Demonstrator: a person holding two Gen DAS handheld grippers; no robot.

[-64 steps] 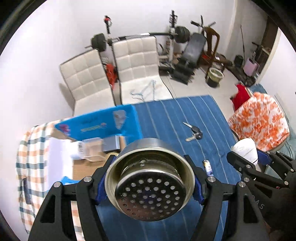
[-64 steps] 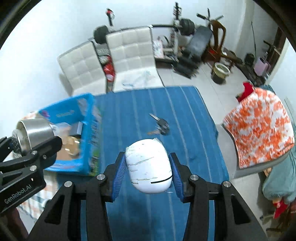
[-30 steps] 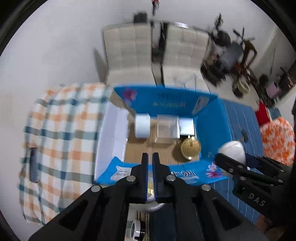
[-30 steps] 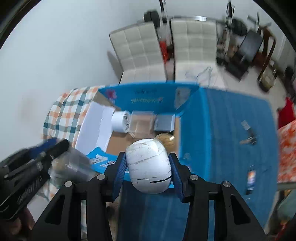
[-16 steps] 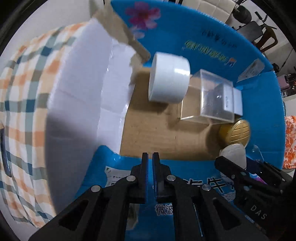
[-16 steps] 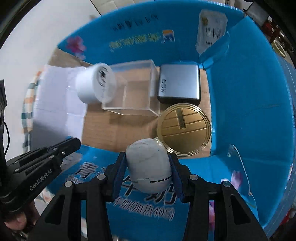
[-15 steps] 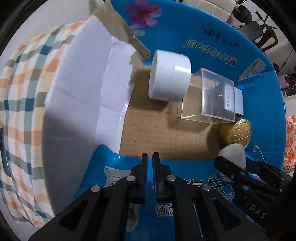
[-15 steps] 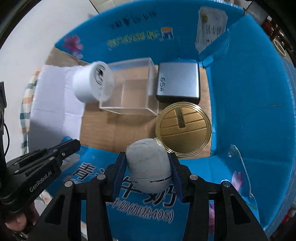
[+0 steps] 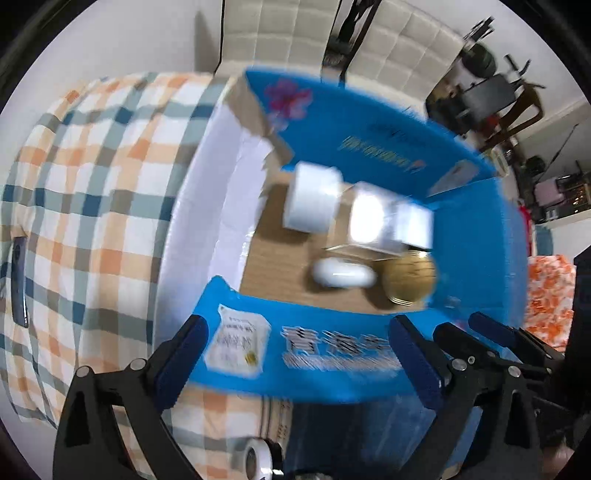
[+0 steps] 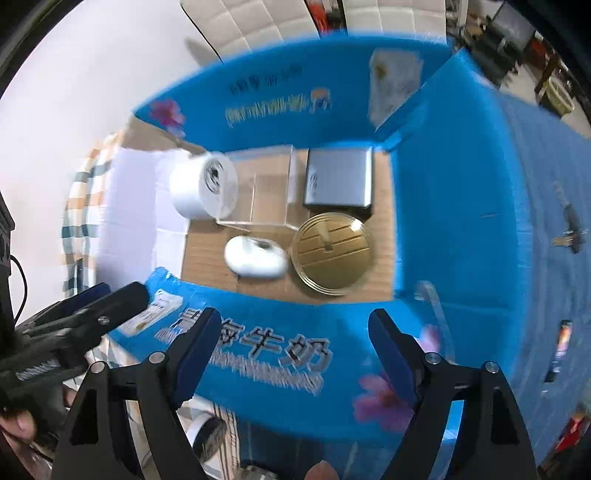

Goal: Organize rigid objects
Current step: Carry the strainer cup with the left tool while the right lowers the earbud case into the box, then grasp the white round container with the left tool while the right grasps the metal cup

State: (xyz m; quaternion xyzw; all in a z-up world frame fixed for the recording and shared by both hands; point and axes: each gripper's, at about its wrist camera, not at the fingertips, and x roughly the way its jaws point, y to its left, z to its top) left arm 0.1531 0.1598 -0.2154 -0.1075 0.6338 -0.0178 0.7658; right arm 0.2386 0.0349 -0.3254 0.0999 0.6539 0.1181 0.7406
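A blue cardboard box (image 10: 280,354) with open flaps holds a white tape roll (image 10: 203,186), a clear plastic case (image 10: 269,194), a grey flat device (image 10: 338,177), a gold round lid (image 10: 330,253) and a white egg-shaped object (image 10: 255,256). The white egg-shaped object also shows in the left wrist view (image 9: 341,273), lying on the box floor beside the gold lid (image 9: 408,277). My right gripper (image 10: 295,343) is open and empty above the box's near flap. My left gripper (image 9: 295,354) is open and empty over the same flap (image 9: 332,350).
The box stands on a checked orange and blue cloth (image 9: 92,206) beside a blue striped cloth (image 10: 546,206). Keys (image 10: 570,236) and a small lighter-like item (image 10: 561,341) lie on the blue cloth. A small tape roll (image 9: 258,459) lies below the left gripper. White chairs (image 9: 295,33) stand behind.
My right gripper has opened and the white egg-shaped object now lies in the box. My left gripper, shut half a second ago, is now open. Both views have pulled back from the box.
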